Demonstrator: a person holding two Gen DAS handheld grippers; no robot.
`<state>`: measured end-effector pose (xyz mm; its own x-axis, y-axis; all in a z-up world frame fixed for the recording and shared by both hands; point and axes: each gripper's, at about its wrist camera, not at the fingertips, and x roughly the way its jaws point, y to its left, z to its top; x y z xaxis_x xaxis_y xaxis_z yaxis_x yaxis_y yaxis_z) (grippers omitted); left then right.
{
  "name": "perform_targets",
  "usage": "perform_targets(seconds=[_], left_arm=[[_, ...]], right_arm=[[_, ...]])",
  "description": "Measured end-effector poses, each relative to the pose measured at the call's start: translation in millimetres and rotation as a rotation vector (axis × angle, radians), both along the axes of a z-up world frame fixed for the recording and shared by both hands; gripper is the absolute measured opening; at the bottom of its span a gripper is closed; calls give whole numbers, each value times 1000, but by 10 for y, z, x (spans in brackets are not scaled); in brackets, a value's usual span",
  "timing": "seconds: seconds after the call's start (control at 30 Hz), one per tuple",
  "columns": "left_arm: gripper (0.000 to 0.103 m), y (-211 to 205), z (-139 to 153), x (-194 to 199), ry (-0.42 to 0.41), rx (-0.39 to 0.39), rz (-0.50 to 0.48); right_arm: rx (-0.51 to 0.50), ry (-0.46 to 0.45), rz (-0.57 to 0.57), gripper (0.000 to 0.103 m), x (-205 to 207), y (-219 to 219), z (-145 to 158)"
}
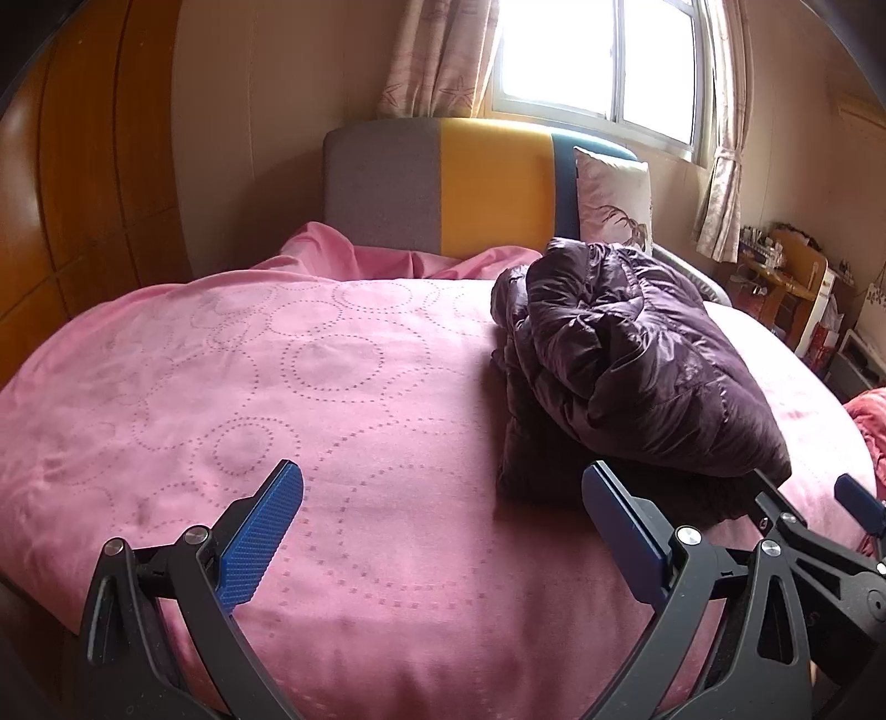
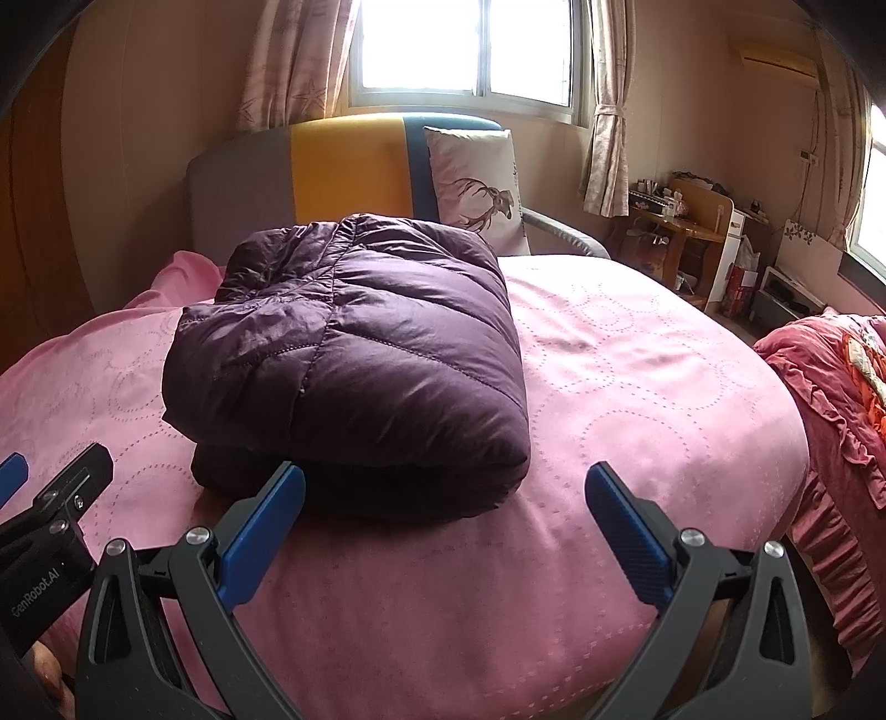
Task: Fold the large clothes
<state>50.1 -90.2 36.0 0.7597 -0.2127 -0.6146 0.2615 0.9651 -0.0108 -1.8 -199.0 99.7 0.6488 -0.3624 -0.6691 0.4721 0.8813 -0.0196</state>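
While both tools hang over the near edge of the bed, nothing is held. Left gripper [image 1: 443, 493]: blue pads spread wide apart, bare pink bedspread [image 1: 232, 360] showing between them, no cloth in the gap. Right gripper [image 2: 446, 493]: pads likewise wide apart, empty; its left pad sits just in front of the jacket's near-left corner, contact can't be confirmed.

Purple puffer jacket [image 2: 354, 354]: lies folded into a thick, roughly rectangular bundle on the bedspread, approx. centre of the right wrist view, layers stacked, smooth quilted panel on top. In the left wrist view the same bundle sits to the right, w/ a crumpled, bunched section on its far upper side.

Surroundings: grey/yellow/blue headboard [image 2: 343, 166] behind the jacket; deer-print pillow [image 2: 476, 183] propped against it, right of the bundle. Red ruffled bedding [image 2: 836, 387] beside the bed's right edge. Window [image 2: 465, 50] w/ curtains above the headboard.
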Motion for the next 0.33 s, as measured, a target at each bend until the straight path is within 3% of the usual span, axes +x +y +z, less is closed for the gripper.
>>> perform_targets(seconds=[0.33], left_arm=[[100, 73, -135, 112, 99, -62, 19]], right_arm=[[15, 1, 8, 101, 28, -25, -15]])
